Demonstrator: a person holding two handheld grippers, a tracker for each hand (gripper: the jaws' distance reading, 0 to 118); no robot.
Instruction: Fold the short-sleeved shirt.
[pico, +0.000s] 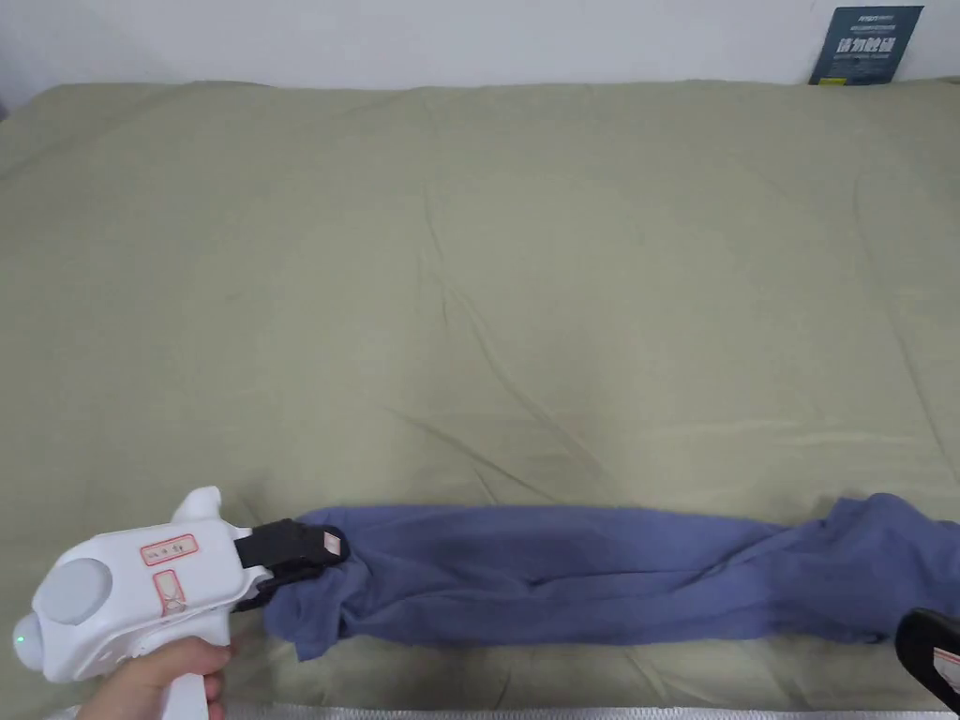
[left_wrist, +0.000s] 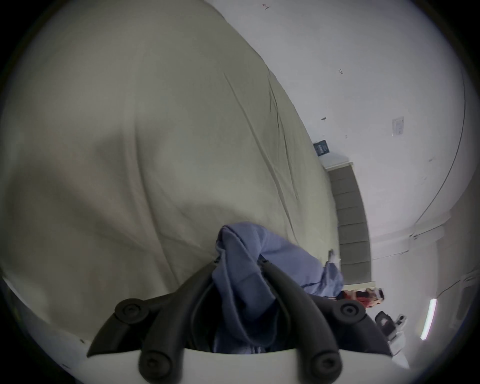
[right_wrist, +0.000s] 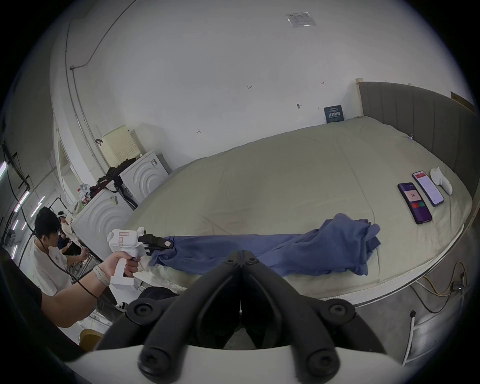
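Left gripper, our hand low and level, pinches blue shirt; right gripper pressed together, empty, off bed

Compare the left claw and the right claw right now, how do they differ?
The left claw is clamped on one end of the blue shirt; the right claw is shut on nothing. The left claw sits over the bed at the shirt's end; the right claw hangs off the bed's edge, apart from the shirt. Both have black jaws.
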